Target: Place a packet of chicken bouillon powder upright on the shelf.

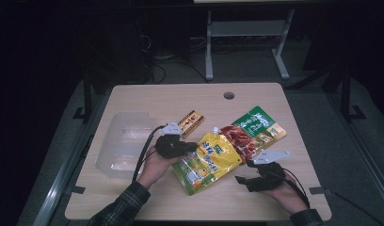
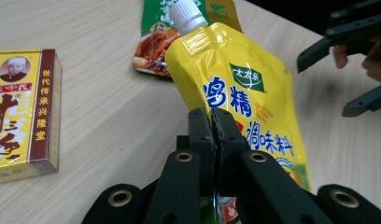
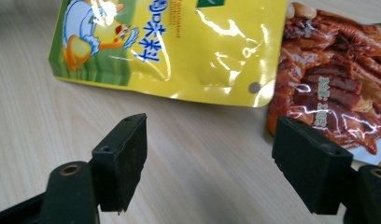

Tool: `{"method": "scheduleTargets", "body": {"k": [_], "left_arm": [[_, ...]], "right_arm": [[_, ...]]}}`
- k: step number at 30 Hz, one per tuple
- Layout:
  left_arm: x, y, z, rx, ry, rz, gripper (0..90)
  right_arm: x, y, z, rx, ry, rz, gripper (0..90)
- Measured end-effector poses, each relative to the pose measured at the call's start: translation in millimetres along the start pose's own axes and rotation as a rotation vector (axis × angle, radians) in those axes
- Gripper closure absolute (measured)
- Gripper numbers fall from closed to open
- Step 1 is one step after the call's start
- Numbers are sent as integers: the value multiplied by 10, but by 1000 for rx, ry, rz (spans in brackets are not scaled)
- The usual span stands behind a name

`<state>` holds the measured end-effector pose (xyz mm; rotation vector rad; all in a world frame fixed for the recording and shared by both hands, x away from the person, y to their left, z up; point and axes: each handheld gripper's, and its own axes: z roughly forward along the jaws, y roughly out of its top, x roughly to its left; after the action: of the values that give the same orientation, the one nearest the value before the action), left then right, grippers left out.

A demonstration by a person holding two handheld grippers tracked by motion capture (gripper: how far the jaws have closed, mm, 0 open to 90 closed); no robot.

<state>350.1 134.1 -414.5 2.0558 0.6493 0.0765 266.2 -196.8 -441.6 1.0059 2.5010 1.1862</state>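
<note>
**High view: yellow pouch pinched at its left edge**

Left gripper: jaws pressed together on the edge of the yellow spouted pouch, mid-table, white cap pointing far.
Right gripper: jaws spread wide, nothing between them, low over bare wood just near and right of the pouch.
Red-and-green snack bag: flat, far right of the pouch, partly under it.
Spice box: far left of the pouch, apart.
Clear plastic tray: left side of wooden table.
</note>
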Motion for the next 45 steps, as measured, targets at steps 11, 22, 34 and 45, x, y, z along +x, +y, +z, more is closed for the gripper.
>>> {"method": "scheduleTargets", "body": {"k": [11, 22, 34, 45], "left_arm": [[-95, 61, -162, -42, -14, 19, 881], [-148, 117, -267, -91, -22, 26, 882], [-141, 134, -310, -108, 1, 36, 884], [-150, 153, -324, -113, 30, 65, 825]], "right_arm": [[-69, 227, 183, -80, 62, 24, 173], [-97, 339, 454, -114, 198, 64, 297], [-98, 378, 451, -175, 337, 54, 864], [-89, 469, 306, -194, 371, -7, 900]]}}
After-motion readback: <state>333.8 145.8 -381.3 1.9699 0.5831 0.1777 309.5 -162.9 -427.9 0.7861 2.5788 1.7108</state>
